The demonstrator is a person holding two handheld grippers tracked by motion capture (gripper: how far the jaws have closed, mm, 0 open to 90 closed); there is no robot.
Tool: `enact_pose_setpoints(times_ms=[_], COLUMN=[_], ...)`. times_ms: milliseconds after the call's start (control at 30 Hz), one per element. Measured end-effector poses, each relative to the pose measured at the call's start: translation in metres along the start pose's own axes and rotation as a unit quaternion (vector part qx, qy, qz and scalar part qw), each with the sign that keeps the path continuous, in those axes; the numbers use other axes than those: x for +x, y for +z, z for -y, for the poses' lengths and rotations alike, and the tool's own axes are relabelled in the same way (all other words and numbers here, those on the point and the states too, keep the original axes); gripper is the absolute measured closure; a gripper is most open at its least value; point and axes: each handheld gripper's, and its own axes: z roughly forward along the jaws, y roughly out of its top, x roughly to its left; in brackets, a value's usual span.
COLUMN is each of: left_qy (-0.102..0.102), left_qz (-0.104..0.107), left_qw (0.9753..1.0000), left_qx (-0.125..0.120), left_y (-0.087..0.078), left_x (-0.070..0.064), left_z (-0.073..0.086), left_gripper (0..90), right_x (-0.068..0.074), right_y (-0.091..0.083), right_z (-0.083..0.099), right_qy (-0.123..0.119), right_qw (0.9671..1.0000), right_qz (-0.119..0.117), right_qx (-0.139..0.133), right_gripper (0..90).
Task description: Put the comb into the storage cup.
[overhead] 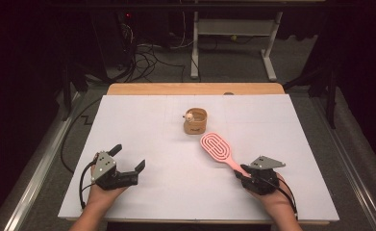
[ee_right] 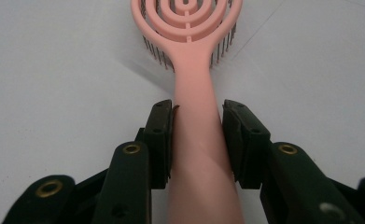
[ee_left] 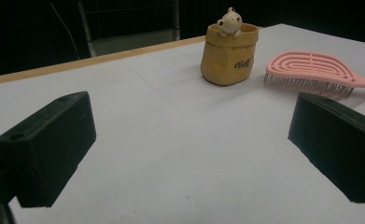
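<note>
A pink hairbrush [overhead: 216,147] lies bristles down right of the table's middle, its handle pointing to the near right. My right gripper [overhead: 242,172] is shut on that handle. In the right gripper view the two black jaws of my right gripper [ee_right: 197,112] press the handle of the hairbrush [ee_right: 194,93] from both sides. A tan pot [overhead: 195,121] with a small bear figure on its rim stands behind the brush. My left gripper [overhead: 129,157] rests at the near left, open and holding nothing. Beyond my left gripper [ee_left: 189,149] stand the pot [ee_left: 229,56] and the brush [ee_left: 311,70].
The white table top [overhead: 166,183] has a wooden strip [overhead: 195,89] along its far edge. Behind it are a dark floor with cables [overhead: 147,60] and a white desk frame [overhead: 233,33]. A person's hands hold both grippers at the near edge.
</note>
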Motion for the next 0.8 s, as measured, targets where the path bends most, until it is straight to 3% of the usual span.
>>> enact_pose_setpoints(times_ms=[533,800], left_qy=[-0.005,-0.007], left_qz=[-0.001,0.0], left_qw=[1.0,1.0], left_qx=[0.0,-0.003], left_y=[-0.001,0.0], left_x=[0.001,0.001], left_z=[0.0,-0.001], left_gripper=[1.7,1.8], right_x=[0.001,0.0], right_y=[-0.009,-0.025], right_z=[0.005,0.017], right_qy=[-0.003,0.003], right_qw=[1.0,0.9999], right_qz=[0.002,0.013], right_qx=[0.001,0.003], right_gripper=[65.6,65.5])
